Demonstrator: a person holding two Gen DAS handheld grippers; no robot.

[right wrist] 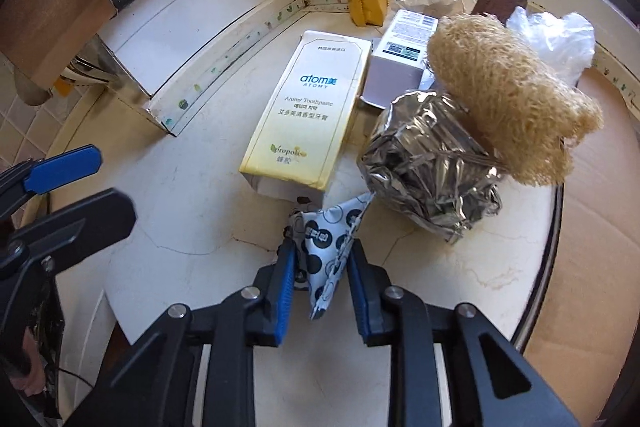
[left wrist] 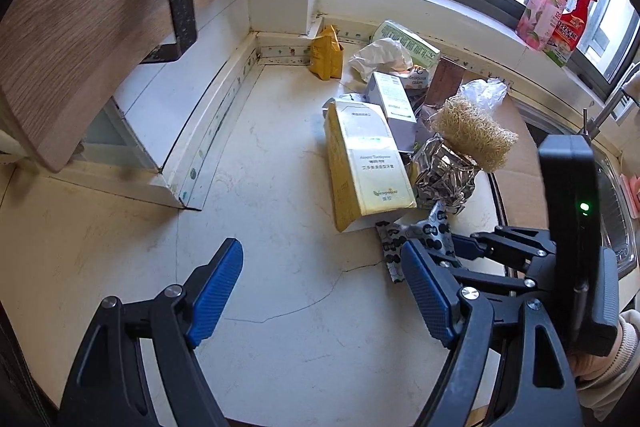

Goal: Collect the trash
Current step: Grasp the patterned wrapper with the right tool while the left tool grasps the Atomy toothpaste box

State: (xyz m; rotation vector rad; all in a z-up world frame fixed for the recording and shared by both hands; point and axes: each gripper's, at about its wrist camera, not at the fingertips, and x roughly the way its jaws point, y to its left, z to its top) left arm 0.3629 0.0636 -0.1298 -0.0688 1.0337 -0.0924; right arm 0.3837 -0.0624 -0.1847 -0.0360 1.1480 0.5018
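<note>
Now: spotted wrapper [right wrist: 326,247] pinched by right gripper [right wrist: 322,281] at the near edge of the trash pile on the counter [right wrist: 192,195].
Left gripper [left wrist: 320,291] is held wide apart over bare counter, nothing between its pads. Slippage is judged likely, since only a crumpled fold is caught. Toothpaste box [right wrist: 304,115] touches the wrapper and could be dragged. The wrapper's underside is hidden.
</note>
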